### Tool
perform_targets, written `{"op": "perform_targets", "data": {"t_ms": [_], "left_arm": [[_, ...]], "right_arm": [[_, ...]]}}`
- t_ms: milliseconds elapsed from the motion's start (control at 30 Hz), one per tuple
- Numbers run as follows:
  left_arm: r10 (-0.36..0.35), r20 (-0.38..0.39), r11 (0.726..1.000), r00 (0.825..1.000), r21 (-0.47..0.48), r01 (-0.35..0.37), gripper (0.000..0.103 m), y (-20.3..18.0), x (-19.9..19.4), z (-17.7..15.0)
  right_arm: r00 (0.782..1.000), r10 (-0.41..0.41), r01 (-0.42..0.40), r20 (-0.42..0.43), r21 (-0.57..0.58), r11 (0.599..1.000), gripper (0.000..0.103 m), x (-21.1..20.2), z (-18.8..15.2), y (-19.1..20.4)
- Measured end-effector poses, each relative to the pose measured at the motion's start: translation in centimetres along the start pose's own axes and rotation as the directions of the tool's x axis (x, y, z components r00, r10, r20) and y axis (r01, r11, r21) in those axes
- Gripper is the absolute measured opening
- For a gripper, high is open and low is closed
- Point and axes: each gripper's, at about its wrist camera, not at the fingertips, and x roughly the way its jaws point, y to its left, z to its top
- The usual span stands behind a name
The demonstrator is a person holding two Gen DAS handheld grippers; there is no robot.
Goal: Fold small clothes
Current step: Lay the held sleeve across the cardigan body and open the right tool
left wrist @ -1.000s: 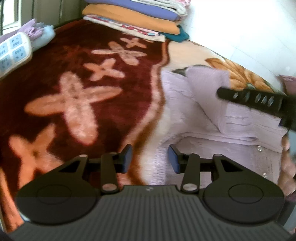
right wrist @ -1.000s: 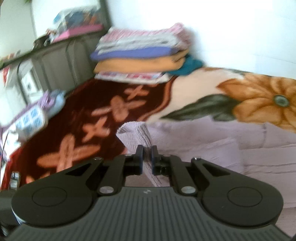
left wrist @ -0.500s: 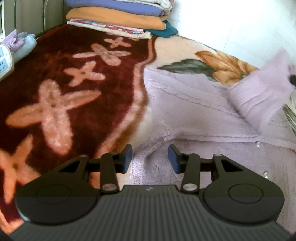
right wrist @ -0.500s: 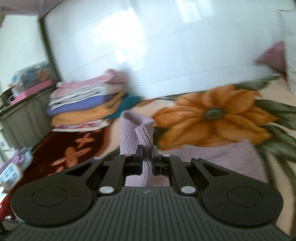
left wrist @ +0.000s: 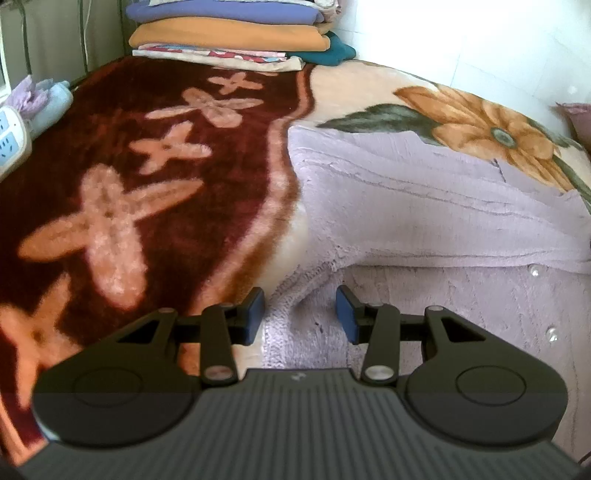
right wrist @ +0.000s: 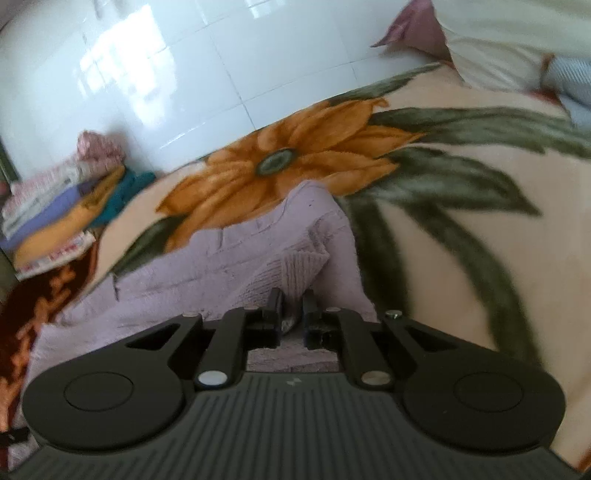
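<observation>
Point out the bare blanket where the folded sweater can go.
Bare: the dark red flowered blanket between the lilac sweater and the power strip, and the cream leafy part to the sweater's right. Crowded: the far end with the folded stack.

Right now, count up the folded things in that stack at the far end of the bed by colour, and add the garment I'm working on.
Purple folded piece: 1
Orange folded piece: 1
Teal folded piece: 1
Patterned pink-and-white pieces: cannot tell how many, counted as 1
Lilac knit garment, being folded: 1
Total: 5
</observation>
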Motion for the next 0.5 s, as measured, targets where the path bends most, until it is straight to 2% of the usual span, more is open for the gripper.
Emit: {"op": "perform_targets", "data": {"t_ms": [67, 267, 400, 500], "left_arm": [[0.001, -0.001, 1.0, 1.0, -0.002, -0.001, 0.045, -0.1, -0.1, 0.0], [-0.004, 0.01, 1.0, 1.0, 0.003, 0.004, 0.046, -0.3, -0.8, -0.1], [-0.02, 0.029, 1.0, 0.999, 0.014, 0.02, 0.046, -0.9, -1.9, -0.1], [-0.034, 0.042, 0.999, 0.999, 0.039, 0.033, 0.046, -1.5, -2.9, -0.1]], "right_arm": [[1.0, 0.005, -0.005, -0.002, 0.011, 1.0, 0.011, -0.2, 0.1, -0.1], [1.0, -0.019, 0.019, 0.009, -0.008, 1.0, 0.03, -2.6, 0.5, 1.0], [0.999, 0.023, -0.023, 0.032, -0.019, 1.0, 0.043, -5.0, 0.9, 1.9], [0.997, 0.067, -0.066, 0.026, -0.032, 0.997, 0.047, -6.9, 1.1, 2.8]]}}
